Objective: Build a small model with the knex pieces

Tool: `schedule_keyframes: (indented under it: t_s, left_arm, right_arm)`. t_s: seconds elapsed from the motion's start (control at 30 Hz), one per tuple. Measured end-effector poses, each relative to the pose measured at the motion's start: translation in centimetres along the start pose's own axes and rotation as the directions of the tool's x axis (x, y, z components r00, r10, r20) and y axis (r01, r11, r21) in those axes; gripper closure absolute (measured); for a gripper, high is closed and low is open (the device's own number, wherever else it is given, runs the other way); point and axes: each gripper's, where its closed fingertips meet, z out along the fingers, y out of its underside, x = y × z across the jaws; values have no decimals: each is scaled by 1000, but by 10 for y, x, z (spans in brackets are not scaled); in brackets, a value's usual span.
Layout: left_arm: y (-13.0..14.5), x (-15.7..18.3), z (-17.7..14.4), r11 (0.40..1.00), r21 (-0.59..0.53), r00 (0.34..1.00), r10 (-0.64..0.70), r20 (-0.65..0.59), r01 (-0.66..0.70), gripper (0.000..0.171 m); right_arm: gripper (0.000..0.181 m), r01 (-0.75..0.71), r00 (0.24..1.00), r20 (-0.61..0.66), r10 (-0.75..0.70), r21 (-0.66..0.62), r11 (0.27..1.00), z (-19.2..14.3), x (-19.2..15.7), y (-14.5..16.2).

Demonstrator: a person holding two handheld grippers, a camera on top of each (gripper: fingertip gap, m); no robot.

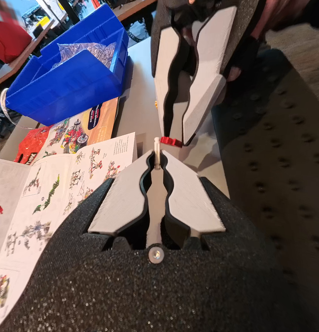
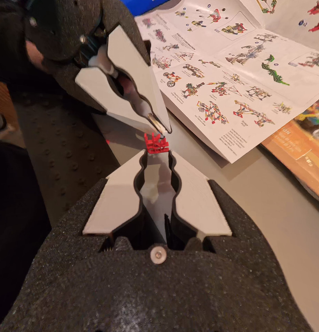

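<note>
My left gripper (image 1: 157,153) is shut on a thin white rod (image 1: 157,144) that sticks out past its fingertips. My right gripper (image 2: 157,152) is shut on a small red connector piece (image 2: 156,143), held just above the grey table (image 2: 245,197). The two grippers meet tip to tip. The rod's end (image 2: 162,132) touches or nearly touches the top of the red connector. In the left wrist view the right gripper (image 1: 175,142) comes down from above with the red connector (image 1: 168,140) beside the rod tip. In the right wrist view the left gripper (image 2: 165,132) enters from the upper left.
An open instruction sheet (image 1: 47,188) with pictures of models lies on the table, over an orange toy box (image 1: 101,122). A blue bin (image 1: 65,86) holding a clear bag stands behind it, with a red bag (image 1: 33,143) beside it. A dark studded mat (image 1: 272,161) lies past the table edge.
</note>
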Motion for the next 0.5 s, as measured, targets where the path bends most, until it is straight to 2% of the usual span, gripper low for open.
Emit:
schedule_keyframes:
  t_s: [0.1,0.17,0.23,0.37,0.5]
  left_arm:
    - [6,0,-5,999,-30,999,37,7,-37,170]
    - [9,-2,-8,999,-33,999,30,11,-29,170]
    - [10,-4,-11,999,-33,1000,23,19,-23,170]
    - [15,-6,-13,999,-46,999,21,25,-19,170]
    - [16,-3,-11,999,-47,1000,16,8,-16,170]
  right_arm:
    - [158,263,961,-50,-270,-111,958,-2,7,6]
    - [158,457,870,-73,-487,-247,854,-1,17,14]
    - [158,589,770,-51,-636,-326,739,2,23,19]
    - [158,695,661,-3,-751,-376,613,9,24,22]
    - [158,742,592,52,-804,-426,518,14,27,29]
